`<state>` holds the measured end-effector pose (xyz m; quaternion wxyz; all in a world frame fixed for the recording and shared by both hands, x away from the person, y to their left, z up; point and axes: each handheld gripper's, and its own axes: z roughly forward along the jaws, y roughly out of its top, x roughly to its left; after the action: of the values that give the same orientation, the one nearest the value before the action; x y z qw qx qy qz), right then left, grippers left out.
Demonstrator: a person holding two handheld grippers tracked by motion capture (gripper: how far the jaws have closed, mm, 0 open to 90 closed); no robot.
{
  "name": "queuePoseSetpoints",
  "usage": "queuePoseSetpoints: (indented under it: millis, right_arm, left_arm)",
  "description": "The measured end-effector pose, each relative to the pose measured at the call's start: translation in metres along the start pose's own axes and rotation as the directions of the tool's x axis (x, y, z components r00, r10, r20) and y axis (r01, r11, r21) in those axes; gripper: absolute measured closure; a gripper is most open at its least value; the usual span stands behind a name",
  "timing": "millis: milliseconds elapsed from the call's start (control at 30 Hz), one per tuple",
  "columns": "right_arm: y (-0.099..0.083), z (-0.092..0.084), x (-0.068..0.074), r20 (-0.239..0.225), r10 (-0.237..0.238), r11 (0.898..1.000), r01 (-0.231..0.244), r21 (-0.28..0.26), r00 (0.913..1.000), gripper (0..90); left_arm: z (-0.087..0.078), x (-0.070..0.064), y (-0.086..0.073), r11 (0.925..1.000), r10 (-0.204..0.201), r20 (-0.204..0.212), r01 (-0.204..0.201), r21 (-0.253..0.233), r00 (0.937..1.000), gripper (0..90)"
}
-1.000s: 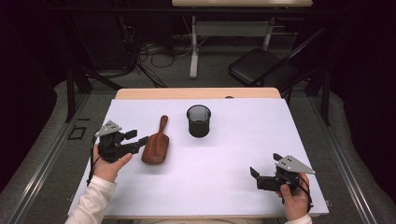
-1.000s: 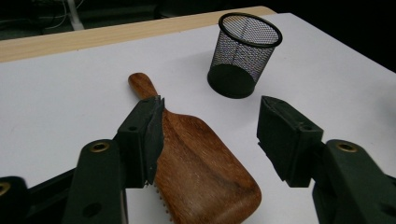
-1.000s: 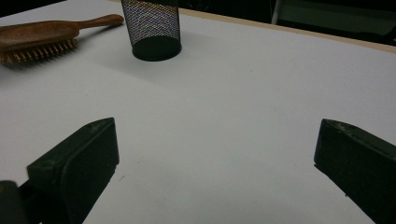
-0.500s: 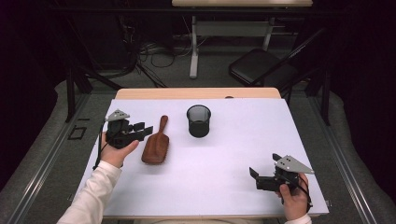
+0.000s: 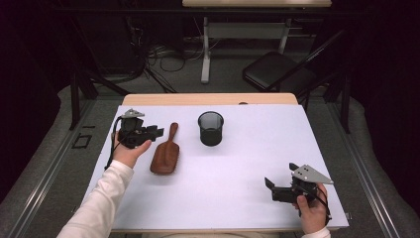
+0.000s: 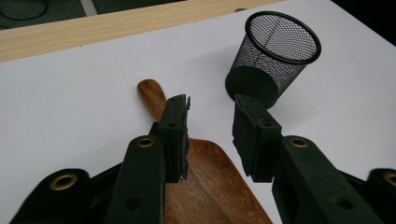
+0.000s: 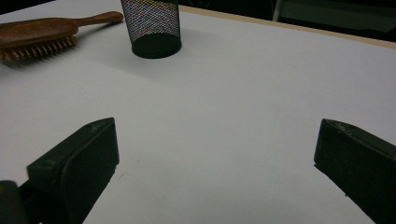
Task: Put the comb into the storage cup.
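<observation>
White counter [image 5: 223, 198], wood strip along its far edge. Black mesh cup [image 5: 211, 128] upright, far centre. Wooden brush [image 5: 165, 151] lies left of the cup, bristles down, handle pointing far. Left hand-held gripper [image 5: 153, 132] over the brush handle, jaws have just been closing, a gap between them, nothing pinched. Right hand-held gripper [image 5: 271, 187] near right, well apart from both, jaws spread wide, empty.

In the left gripper view, the wooden hairbrush [image 6: 205, 177] is partly covered by the gripper's own jaws, and its head is cut off by the bottom edge. In the right gripper view, the top edge cuts off the mesh cup [image 7: 152, 23] rim.
</observation>
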<state>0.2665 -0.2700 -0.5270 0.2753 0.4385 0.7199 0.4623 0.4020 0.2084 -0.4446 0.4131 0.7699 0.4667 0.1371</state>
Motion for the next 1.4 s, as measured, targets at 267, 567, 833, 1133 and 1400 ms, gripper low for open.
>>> queuePoseSetpoints:
  millis: [267,567,833,1133,1400]
  right_arm:
    - [0.000,0.001,0.000,-0.001,-0.001,1.000,0.001,-0.001,1.0000,0.0]
    - [0.000,0.000,-0.001,0.003,-0.005,1.000,0.005,0.002,1.0000,0.0]
    - [0.000,0.001,-0.002,0.005,-0.001,1.000,0.001,-0.005,1.0000,0.3]
    - [0.000,0.001,-0.002,0.004,-0.004,1.000,0.004,-0.003,1.0000,0.4]
    - [0.000,0.001,-0.002,0.005,-0.006,1.000,0.006,0.002,1.0000,0.6]
  left_arm:
    - [0.015,-0.001,0.010,0.9992,-0.028,-0.025,0.028,0.028,0.9993,74.4]
    - [0.030,-0.003,0.015,0.9979,-0.027,-0.040,0.030,0.058,0.9988,84.9]
    - [0.047,-0.008,0.018,0.9932,0.007,-0.068,0.001,0.116,0.9976,89.8]
    - [0.063,-0.009,0.018,0.9876,0.006,-0.080,0.006,0.157,0.9968,90.0]
    - [0.072,-0.006,0.016,0.9832,-0.007,-0.097,0.024,0.181,0.9953,90.0]
